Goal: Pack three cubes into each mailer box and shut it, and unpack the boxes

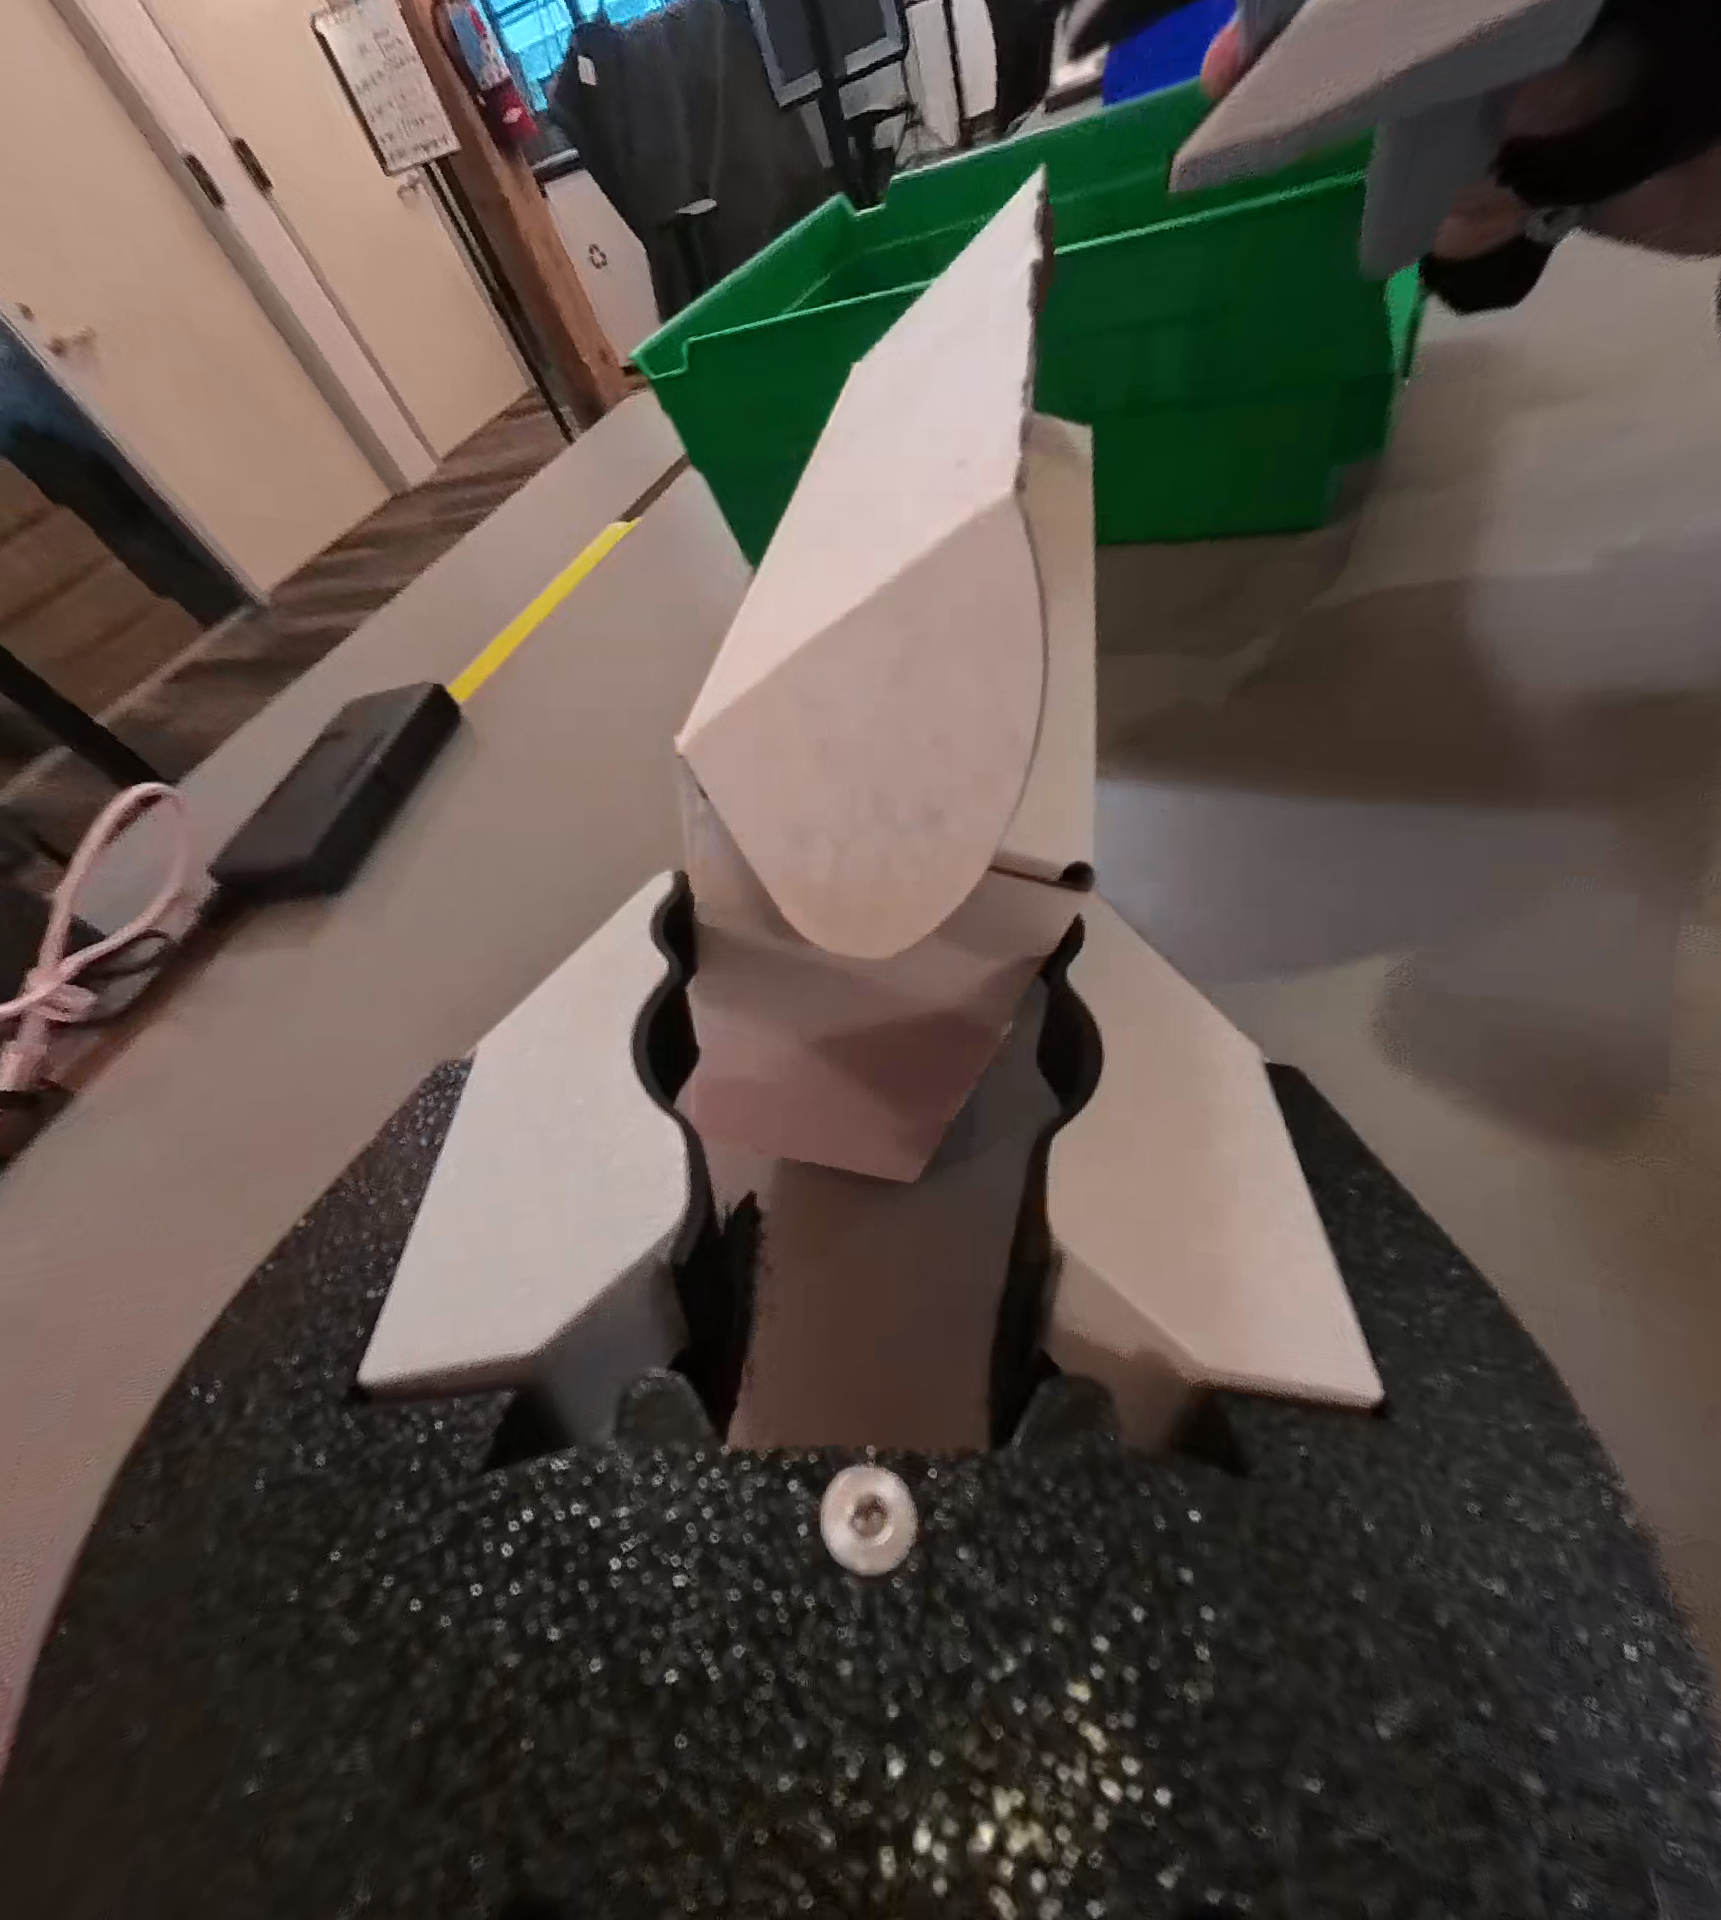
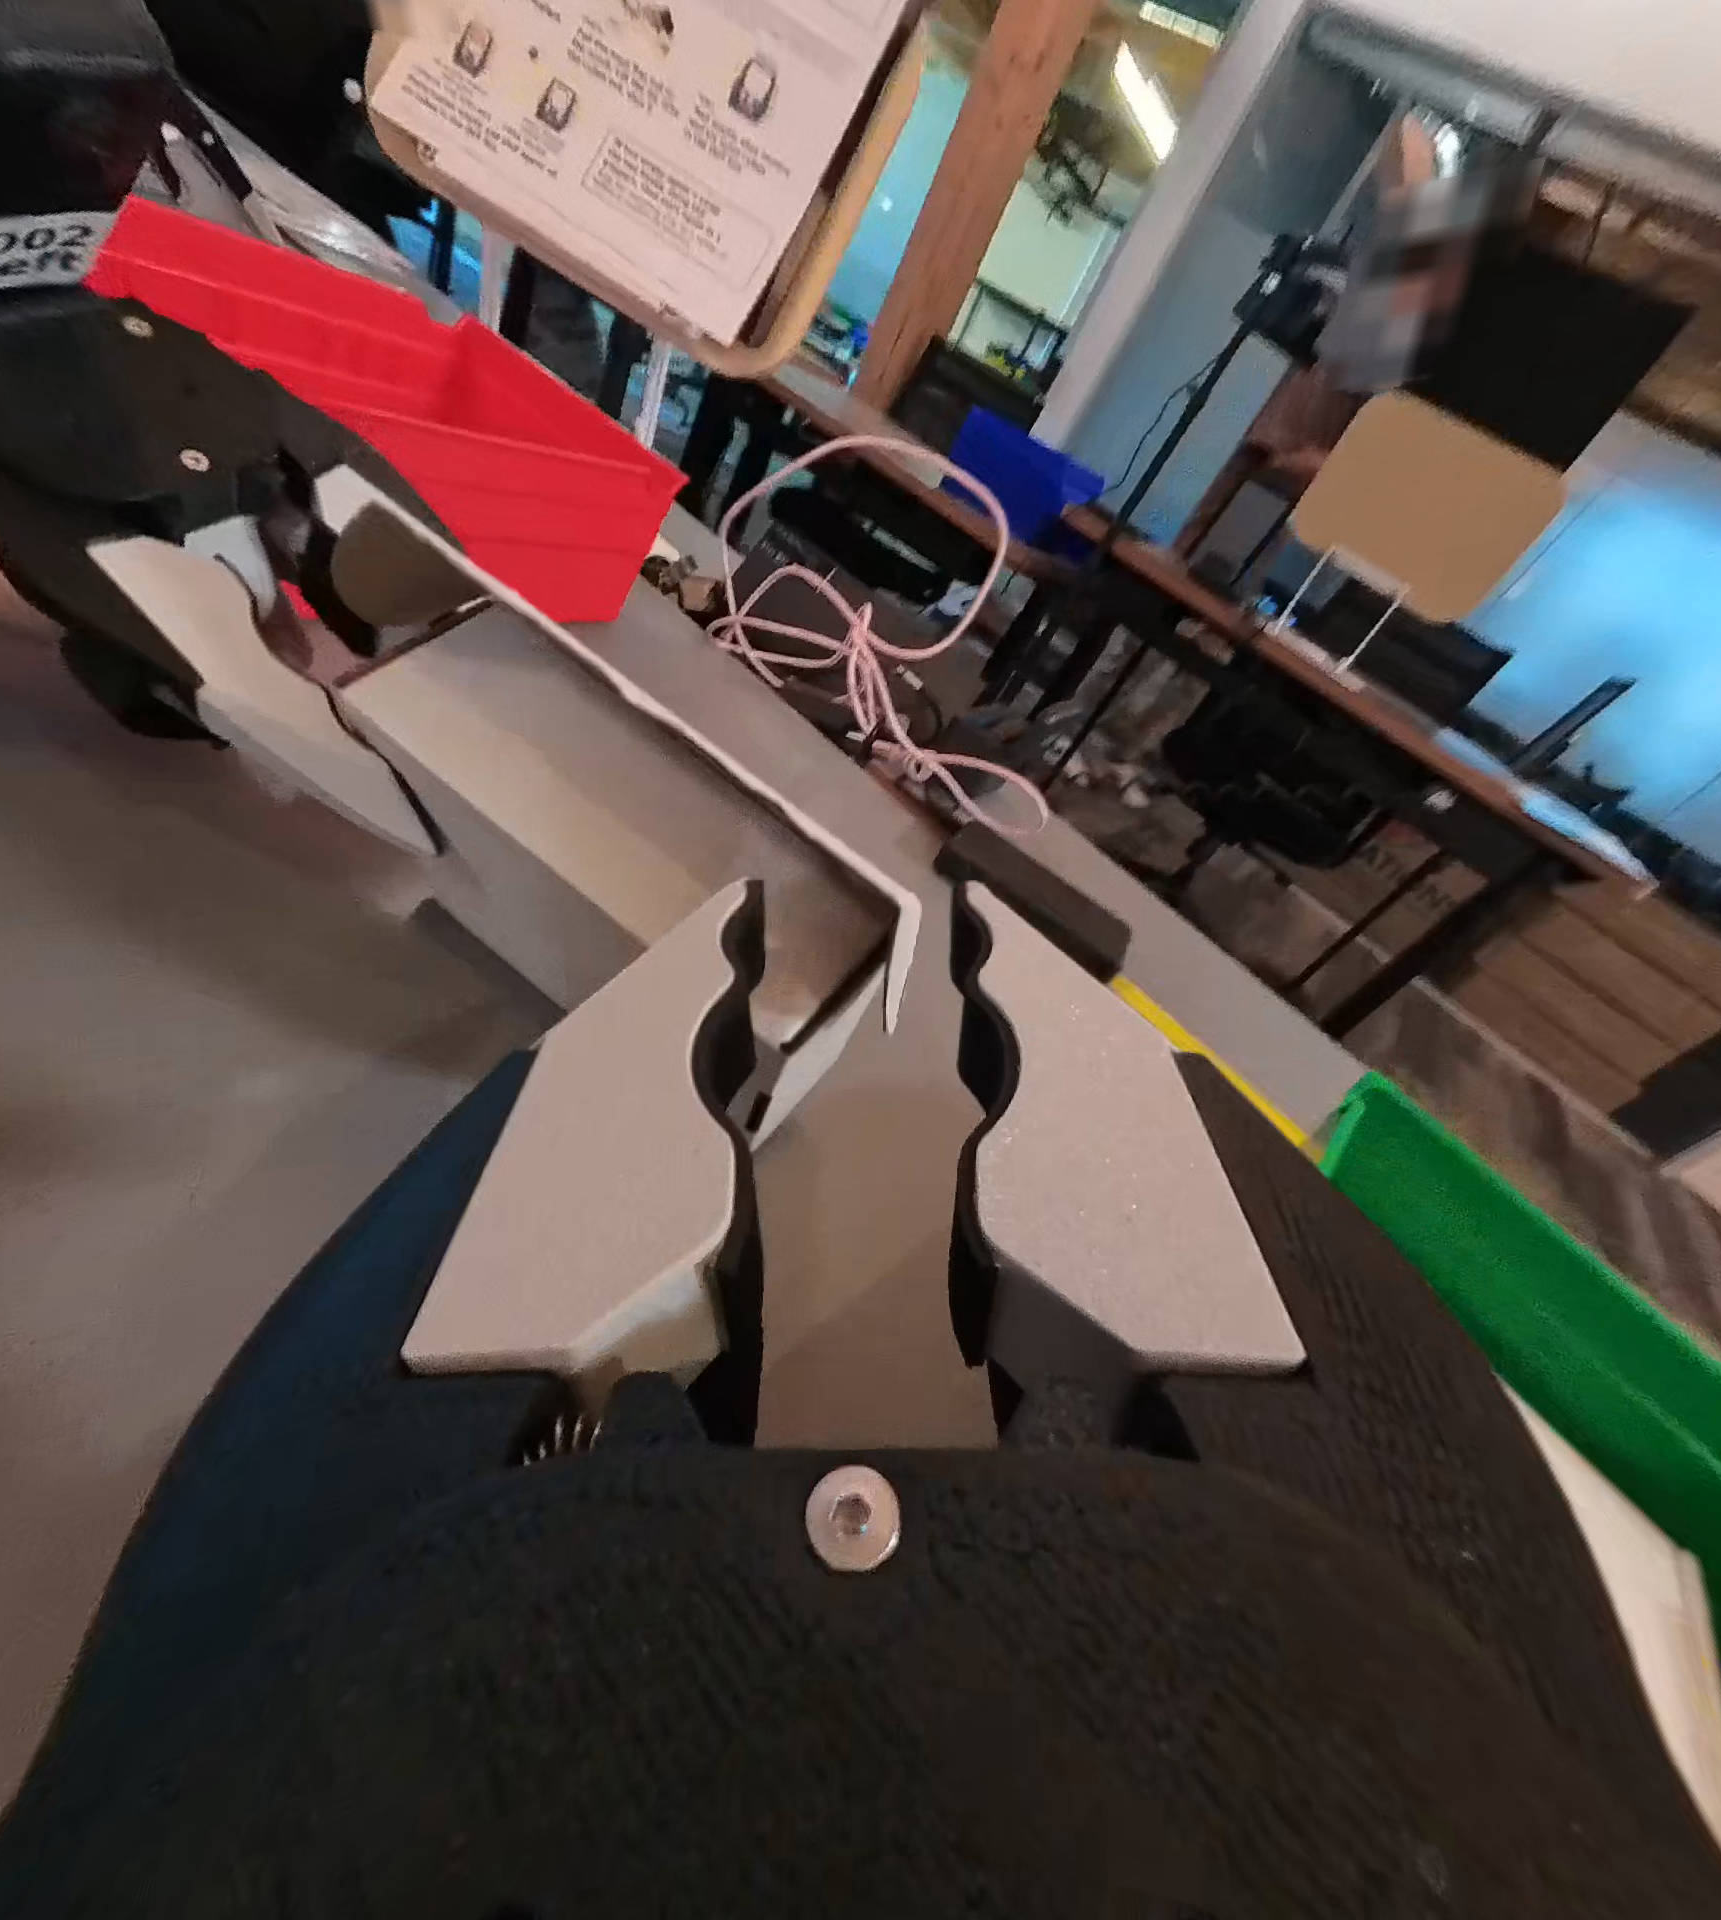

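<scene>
the left hand-held gripper (image 1: 871, 997) clamps one end of the white mailer box (image 1: 877, 727) between its fingers, holding it above the table (image 1: 316, 935). the right hand-held gripper (image 2: 856, 977) stands open around the box's far corner flap (image 2: 903, 966), pads not touching. this looks like the lid-handling step; next the right likely needs to close on that flap.

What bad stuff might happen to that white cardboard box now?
1. The left gripper pinches just one end of the mailer box, so the box might twist or get squashed.
2. The right gripper is open around the lid's corner flap. Closing there might bend or tear it.
3. The lid flap stands up and might snag.
</scene>
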`<state>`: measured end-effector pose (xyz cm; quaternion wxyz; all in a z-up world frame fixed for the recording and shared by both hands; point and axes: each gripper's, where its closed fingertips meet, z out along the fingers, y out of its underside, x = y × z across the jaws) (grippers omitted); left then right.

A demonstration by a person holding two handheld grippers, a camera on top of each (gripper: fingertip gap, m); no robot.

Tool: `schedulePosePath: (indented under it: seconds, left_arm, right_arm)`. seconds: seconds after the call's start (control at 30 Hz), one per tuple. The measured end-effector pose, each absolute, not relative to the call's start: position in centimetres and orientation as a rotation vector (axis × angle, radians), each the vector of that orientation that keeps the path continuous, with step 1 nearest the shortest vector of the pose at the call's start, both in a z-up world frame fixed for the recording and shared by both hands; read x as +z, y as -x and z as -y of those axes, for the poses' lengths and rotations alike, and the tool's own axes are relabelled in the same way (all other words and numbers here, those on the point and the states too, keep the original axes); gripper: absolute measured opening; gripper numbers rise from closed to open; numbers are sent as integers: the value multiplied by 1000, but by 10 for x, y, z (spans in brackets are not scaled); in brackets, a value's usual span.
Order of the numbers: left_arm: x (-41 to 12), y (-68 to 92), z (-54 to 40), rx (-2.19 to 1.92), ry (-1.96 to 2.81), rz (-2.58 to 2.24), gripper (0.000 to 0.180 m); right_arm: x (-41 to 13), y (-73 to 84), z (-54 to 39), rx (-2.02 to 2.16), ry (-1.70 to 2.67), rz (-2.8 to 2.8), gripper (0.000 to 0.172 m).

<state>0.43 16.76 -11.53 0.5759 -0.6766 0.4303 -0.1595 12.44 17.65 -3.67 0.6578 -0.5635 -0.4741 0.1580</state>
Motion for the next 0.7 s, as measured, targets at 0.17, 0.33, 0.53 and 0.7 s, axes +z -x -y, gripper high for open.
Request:
schedulePosePath:
  seconds: [0.17,0.33,0.53,0.7]
  left_arm:
    - [-117,-13,-147,-622,1593,-1075,66]
    - [-119,-19,-119,-868,1598,-1178,66]
    - [-121,-25,-91,-1066,1585,-1278,66]
    - [-121,-29,-80,-1175,1568,-1304,66]
  right_arm:
    - [-53,-121,-162,448,1271,1218,36]
    - [-56,-128,-134,536,1206,1374,42]
    - [-52,-142,-102,815,1181,1451,52]
    - [-57,-146,-79,1042,1164,1505,53]
